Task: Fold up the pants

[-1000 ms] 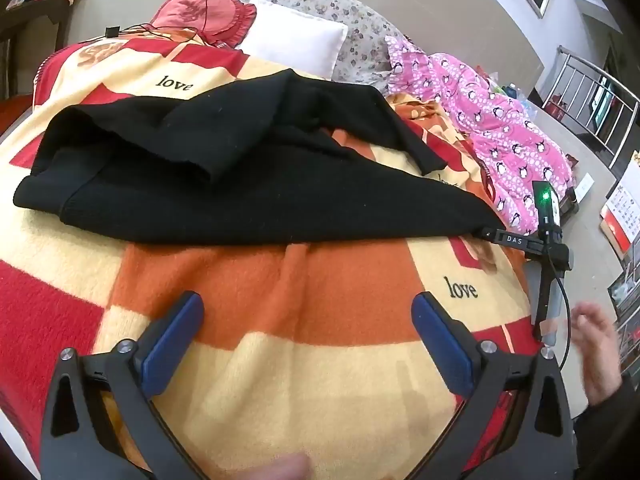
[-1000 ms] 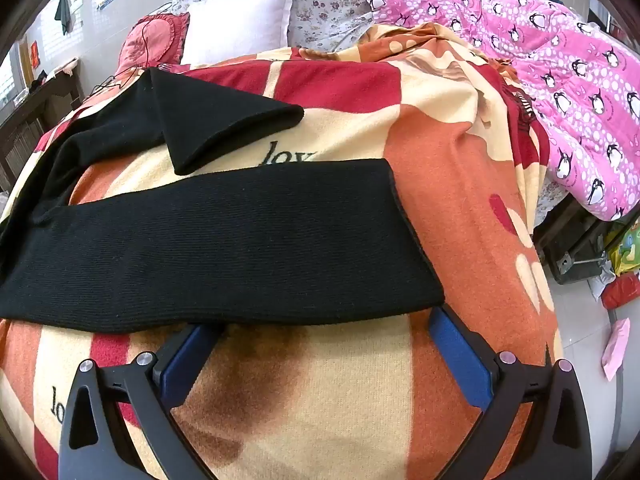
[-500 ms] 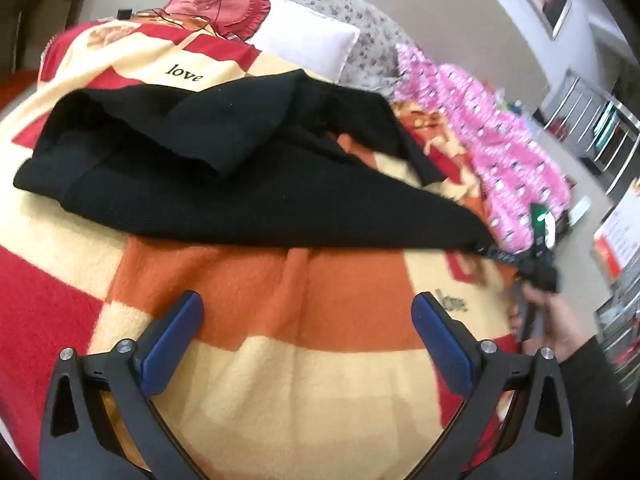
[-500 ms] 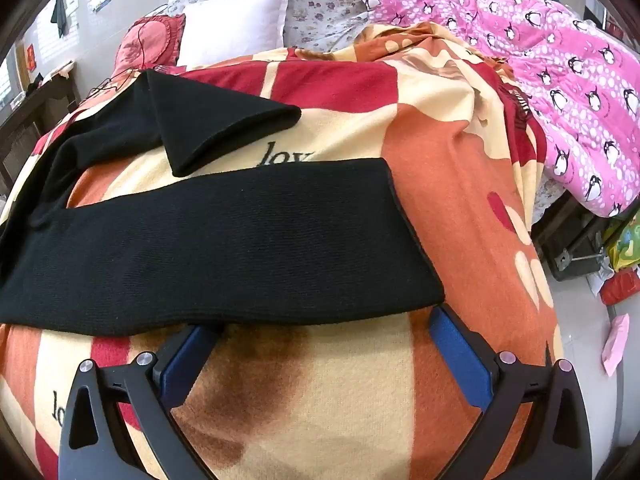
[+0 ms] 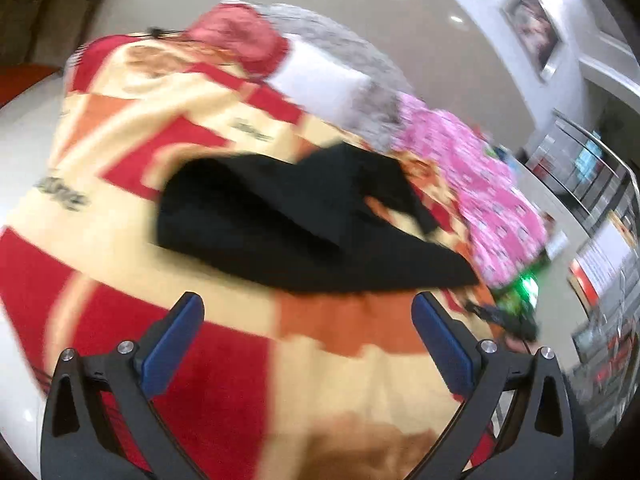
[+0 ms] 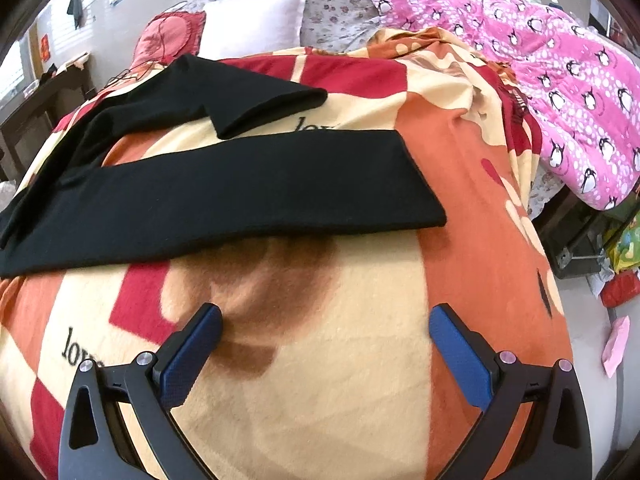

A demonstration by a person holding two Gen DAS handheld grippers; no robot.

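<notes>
Right wrist view: the blanket fills more of the frame than 0.5 s ago, since I've drawn back. The black pants lie spread, unfolded, 1 leg's hem now well ahead of my right claw, jaws wide, empty. My left claw, also open, has swung away, blurred.
</notes>
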